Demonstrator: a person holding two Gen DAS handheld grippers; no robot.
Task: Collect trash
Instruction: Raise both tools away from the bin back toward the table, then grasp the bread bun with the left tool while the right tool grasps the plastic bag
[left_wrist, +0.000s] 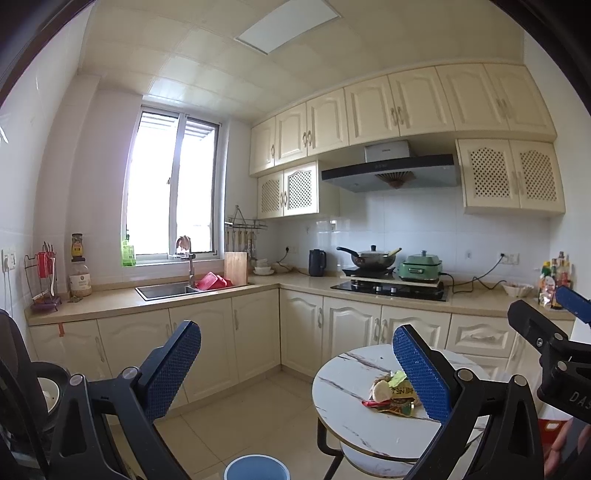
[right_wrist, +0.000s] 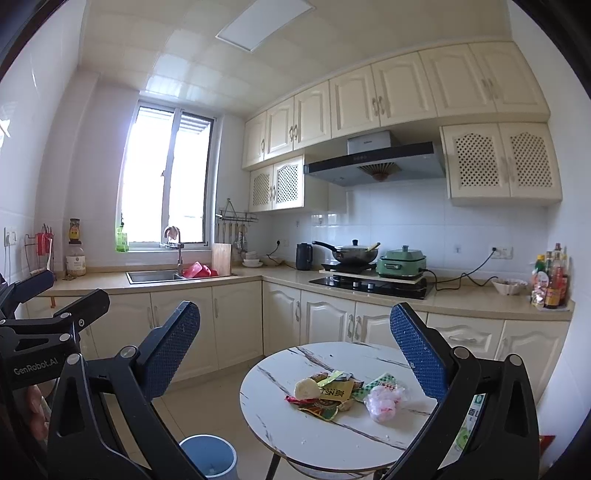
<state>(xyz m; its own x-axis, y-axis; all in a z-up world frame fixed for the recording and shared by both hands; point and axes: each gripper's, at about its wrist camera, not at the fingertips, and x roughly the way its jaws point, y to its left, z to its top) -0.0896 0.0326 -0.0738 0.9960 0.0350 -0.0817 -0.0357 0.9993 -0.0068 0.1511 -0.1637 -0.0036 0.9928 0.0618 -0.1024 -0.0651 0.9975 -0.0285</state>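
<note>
While both grippers hang well above the floor with nothing between their blue pads, no trash has been picked up yet. The left gripper (left_wrist: 295, 369) stands spread wide and released, and the right gripper (right_wrist: 295, 354) is likewise wide apart and grasping nothing.

Nearest below is the blue waste bin (right_wrist: 209, 457) on the tiled floor, just beside the round marble-patterned table (right_wrist: 295, 435). On the tabletop lies the trash pile (right_wrist: 334, 395): crumpled snack wrappers, a pale round food scrap, and a clear plastic bag of pink-and-white bits (right_wrist: 384, 400), all loosely heaped and touching.

Farther back run the cream cabinets, the sink (right_wrist: 153, 276) under the window, and the wok (right_wrist: 354, 254) on the stove.

The likely trouble: the wrappers are thin and flat, so a pinch may slide off or catch only one piece and scatter the rest over the table edge. The bin sits low and partly under the rim, so a release from too high could miss it.
</note>
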